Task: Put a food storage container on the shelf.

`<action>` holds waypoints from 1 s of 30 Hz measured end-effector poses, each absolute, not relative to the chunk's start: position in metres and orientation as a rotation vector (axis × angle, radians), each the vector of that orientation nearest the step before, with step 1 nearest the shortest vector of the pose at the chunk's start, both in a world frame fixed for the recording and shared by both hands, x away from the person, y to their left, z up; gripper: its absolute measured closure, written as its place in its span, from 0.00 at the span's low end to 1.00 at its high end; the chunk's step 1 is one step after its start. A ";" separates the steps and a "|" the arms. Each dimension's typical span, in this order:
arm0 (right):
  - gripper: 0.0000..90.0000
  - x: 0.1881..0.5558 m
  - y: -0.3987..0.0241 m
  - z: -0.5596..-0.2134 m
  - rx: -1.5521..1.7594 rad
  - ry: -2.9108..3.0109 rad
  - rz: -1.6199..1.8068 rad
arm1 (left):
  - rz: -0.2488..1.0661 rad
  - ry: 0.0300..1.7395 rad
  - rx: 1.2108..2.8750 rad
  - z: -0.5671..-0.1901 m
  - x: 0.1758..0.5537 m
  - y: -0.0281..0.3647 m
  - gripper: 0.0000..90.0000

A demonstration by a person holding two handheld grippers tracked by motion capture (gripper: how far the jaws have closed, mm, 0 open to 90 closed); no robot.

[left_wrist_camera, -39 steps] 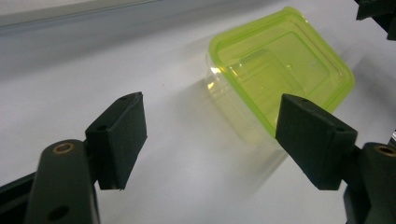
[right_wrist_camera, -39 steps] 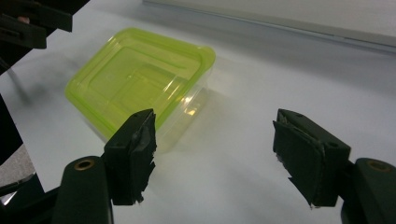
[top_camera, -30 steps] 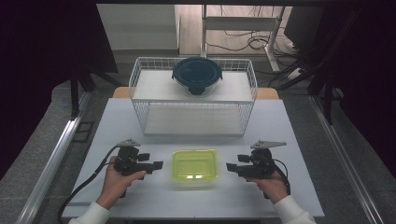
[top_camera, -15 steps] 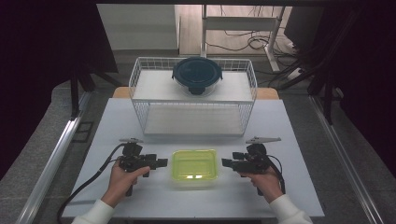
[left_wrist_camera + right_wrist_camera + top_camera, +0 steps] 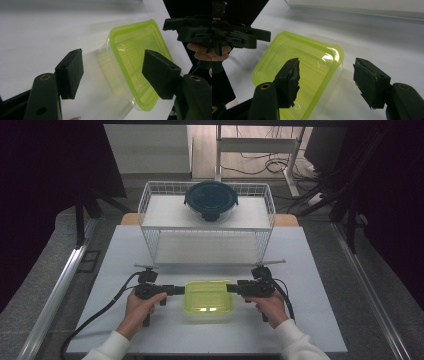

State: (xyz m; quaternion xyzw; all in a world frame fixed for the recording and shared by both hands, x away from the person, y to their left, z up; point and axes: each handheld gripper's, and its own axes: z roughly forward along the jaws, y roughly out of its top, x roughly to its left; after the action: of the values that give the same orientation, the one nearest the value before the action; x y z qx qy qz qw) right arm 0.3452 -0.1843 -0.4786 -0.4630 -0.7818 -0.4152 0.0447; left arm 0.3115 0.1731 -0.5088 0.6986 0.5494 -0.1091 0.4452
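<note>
1. White tabletop (image 5: 310,320) carries a wire basket (image 5: 150,215) at its far side; a dark round lidded bowl (image 5: 211,200) sits on the basket's upper shelf.
2. Your target, the clear container with the yellow-green lid (image 5: 207,297), rests on the table directly between your two grippers, flat and lid up.
3. Left gripper (image 5: 112,72): jaws have just been closing but remain parted. The container's near corner lies in the gap; one pad stands clear of the wall, the other hangs over the lid, contact unconfirmed.
4. Right gripper (image 5: 325,80): same condition. Jaws have been narrowing and are not clamped; the lid's corner sits between them, with the far pad well off the wall.
5. Risk: each jaw pair straddles a rounded corner, not a straight edge. Judged likely to squeeze the container out sideways if you clamp there.
6. Risk: thin clear walls may flex or the lid may pop if one pad bears on the lid alone.
7. Risk: uneven closing of the two sides could push the container across the smooth table.
</note>
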 end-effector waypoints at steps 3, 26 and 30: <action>0.42 0.344 -0.181 -0.483 -1.404 -2.393 -1.251 | -0.298 1.352 1.743 -0.511 0.311 0.169 0.39; 0.76 0.342 -0.184 -0.507 -1.427 -2.194 -1.137 | -0.472 1.375 1.686 -0.525 0.310 0.159 0.76; 0.81 0.340 -0.187 -0.505 -1.454 -2.157 -1.137 | -0.449 1.375 1.678 -0.521 0.307 0.159 0.84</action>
State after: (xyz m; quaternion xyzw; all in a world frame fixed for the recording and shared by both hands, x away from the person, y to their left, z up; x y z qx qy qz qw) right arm 0.3404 -0.1868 -0.5050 -0.5064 -0.7511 -0.3958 0.1505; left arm 0.3073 0.1592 -0.5215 0.6776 0.5553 -0.1813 0.4468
